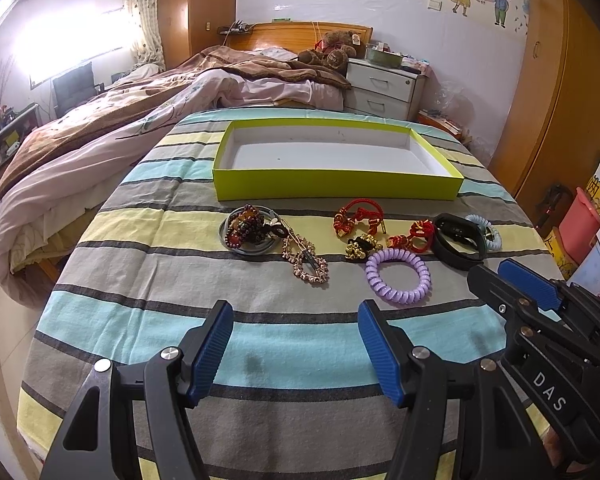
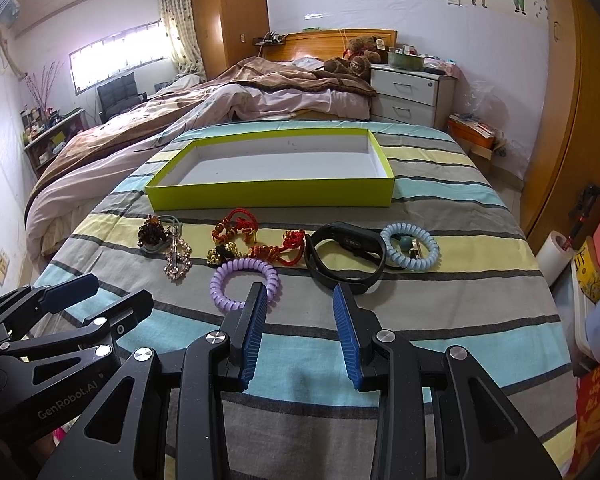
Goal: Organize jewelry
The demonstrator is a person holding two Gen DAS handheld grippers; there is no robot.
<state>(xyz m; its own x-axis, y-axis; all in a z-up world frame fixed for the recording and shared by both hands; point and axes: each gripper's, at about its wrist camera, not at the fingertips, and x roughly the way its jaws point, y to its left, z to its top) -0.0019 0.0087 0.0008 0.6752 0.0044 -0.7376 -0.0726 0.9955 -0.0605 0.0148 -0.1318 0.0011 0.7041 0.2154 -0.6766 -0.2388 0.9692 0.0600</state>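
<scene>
An empty lime-green box (image 1: 336, 189) (image 2: 268, 196) lies at the far side of a striped cloth. In front of it is a row of jewelry: a bead bracelet on a grey ring (image 1: 247, 229), a rhinestone chain (image 1: 306, 262), red cord bracelets (image 1: 358, 220), a purple coil band (image 1: 398, 276) (image 2: 244, 280), a black wristband (image 1: 458, 244) (image 2: 346, 258) and a pale blue coil band (image 2: 410, 250). My left gripper (image 1: 296, 350) is open and empty, short of the row. My right gripper (image 2: 300, 334) is open and empty, just before the purple band and the wristband.
The cloth covers a table (image 1: 260, 340) with a bed (image 1: 120, 140) beyond it on the left. A white nightstand (image 1: 384, 84) and a wooden wardrobe (image 1: 560, 100) stand on the right. Boxes and books (image 2: 596, 280) crowd the right edge.
</scene>
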